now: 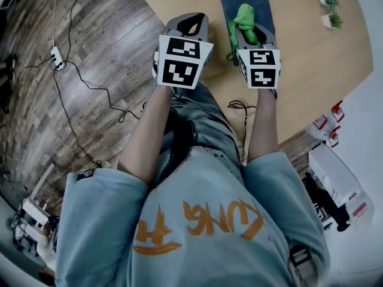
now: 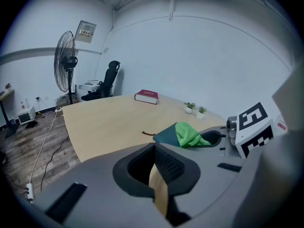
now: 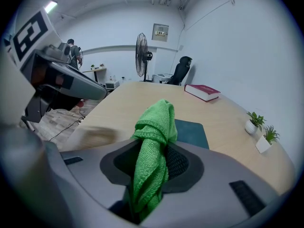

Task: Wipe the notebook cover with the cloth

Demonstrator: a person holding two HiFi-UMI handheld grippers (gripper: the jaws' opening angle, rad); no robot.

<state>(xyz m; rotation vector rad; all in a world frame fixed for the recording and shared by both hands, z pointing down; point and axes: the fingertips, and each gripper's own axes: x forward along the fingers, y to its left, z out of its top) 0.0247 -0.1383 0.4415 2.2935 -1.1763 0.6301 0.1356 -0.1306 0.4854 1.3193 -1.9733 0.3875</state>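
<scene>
Just ahead of and below the right hand-held gripper [image 1: 249, 31], the notebook [image 1: 264, 9] is lying flat on the tabletop [image 1: 299, 76], teal cover facing up. That gripper is clamping down on the green cloth [image 1: 244, 17]. Its jaws are squeezing the bunched middle, with a wad of fabric sticking up past the tips and the rest trailing down between the pads. It's hovering over the near end of the notebook, but I can't tell whether the cloth is actually touching the cover.

The left hand-held gripper [image 1: 190, 24] is hanging just to the left of the right one, off the notebook and over the tabletop's edge. Its jaws are sitting pinched together with nothing in them, and only a thin slit of tabletop is showing through.

Well past both grippers, a red book [image 2: 146, 96] is lying near the far side. Off to the right of the right gripper, two little potted plants [image 1: 330, 9] are standing side by side. A fan [image 2: 64, 63] is standing well beyond the left gripper, off to its left.
</scene>
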